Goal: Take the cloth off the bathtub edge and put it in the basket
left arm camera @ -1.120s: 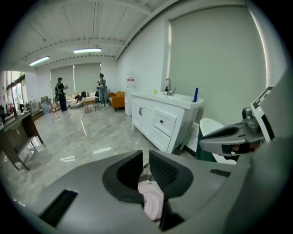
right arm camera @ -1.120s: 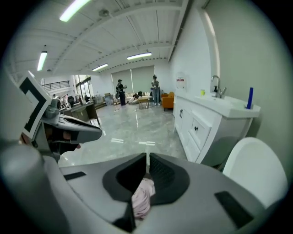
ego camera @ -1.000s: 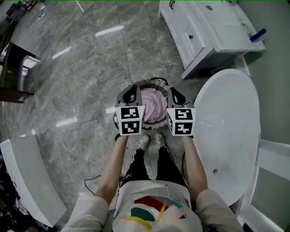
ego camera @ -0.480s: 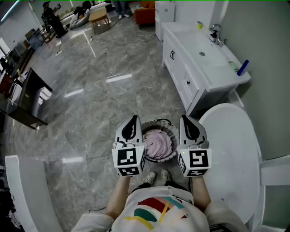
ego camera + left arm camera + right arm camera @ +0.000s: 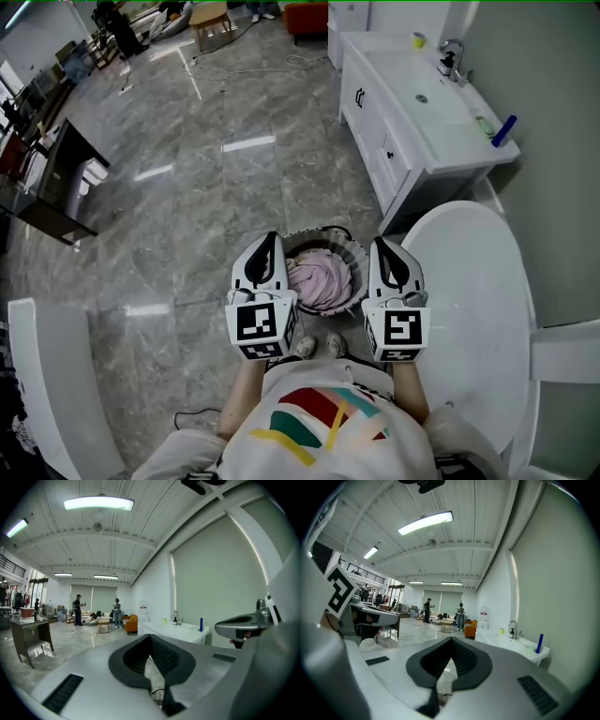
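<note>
The pink cloth (image 5: pixel 319 278) lies crumpled inside the round dark basket (image 5: pixel 353 253) on the grey floor, in the head view just ahead of the person's feet. My left gripper (image 5: pixel 265 251) is held up at the basket's left side and my right gripper (image 5: pixel 389 255) at its right side, both well above it. Both are shut with nothing between the jaws. In the left gripper view (image 5: pixel 151 641) and the right gripper view (image 5: pixel 449 644) the jaws meet and point out level across the room. The white bathtub (image 5: pixel 473 300) is at the right.
A white vanity with sink (image 5: pixel 417 108) stands beyond the tub, with a blue bottle (image 5: pixel 503 130) on it. A dark desk (image 5: pixel 52 183) is at the left, a white panel (image 5: pixel 56 384) at the lower left. Several people (image 5: pixel 78 609) stand far across the room.
Both grippers have lifted away from the basket, side by side, and now point out level. The head view has tipped up, showing more of the room. The cloth stays in the basket.
</note>
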{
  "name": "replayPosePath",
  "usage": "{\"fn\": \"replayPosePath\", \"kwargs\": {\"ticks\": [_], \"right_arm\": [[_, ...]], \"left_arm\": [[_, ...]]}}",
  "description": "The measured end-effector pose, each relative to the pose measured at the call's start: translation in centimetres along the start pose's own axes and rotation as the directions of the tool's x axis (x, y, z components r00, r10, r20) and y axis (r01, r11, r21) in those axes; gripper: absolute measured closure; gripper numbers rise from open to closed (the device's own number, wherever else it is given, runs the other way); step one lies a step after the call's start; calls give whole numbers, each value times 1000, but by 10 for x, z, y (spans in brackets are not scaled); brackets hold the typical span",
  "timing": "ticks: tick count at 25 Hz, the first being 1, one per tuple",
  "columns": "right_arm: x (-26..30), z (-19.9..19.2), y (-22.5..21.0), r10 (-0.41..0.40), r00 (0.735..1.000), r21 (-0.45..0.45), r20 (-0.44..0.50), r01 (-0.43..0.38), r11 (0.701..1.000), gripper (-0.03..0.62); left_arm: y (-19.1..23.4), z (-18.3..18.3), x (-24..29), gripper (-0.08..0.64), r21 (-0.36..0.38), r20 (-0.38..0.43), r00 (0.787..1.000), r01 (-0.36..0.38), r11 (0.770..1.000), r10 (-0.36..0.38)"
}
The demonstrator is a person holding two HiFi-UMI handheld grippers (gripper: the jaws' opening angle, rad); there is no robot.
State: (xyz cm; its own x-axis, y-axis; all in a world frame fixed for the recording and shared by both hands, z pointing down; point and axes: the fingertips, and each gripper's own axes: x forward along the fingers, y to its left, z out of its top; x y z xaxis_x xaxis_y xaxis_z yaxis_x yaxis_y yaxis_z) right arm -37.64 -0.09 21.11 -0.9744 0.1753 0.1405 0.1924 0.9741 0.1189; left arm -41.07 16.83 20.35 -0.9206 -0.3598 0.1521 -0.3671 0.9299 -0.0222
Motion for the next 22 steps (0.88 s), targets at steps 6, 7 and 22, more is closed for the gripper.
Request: {"fn": "replayPosePath", "kwargs": {"ticks": [6,7,22], "right_arm": [[-3,3,1,0,1000,0,10,0,1000,580],[-2,4,1,0,1000,-3,13,0,1000,580],[15,6,16,66,997,15,35,-67,998,580]], "left_arm": [[6,8,-3,541,11,16,1000,-22,1000,22],[7,9,-2,541,12,22,1000,-23,1000,23],[16,8,6,541,28,25,999,-36,999,35]]}}
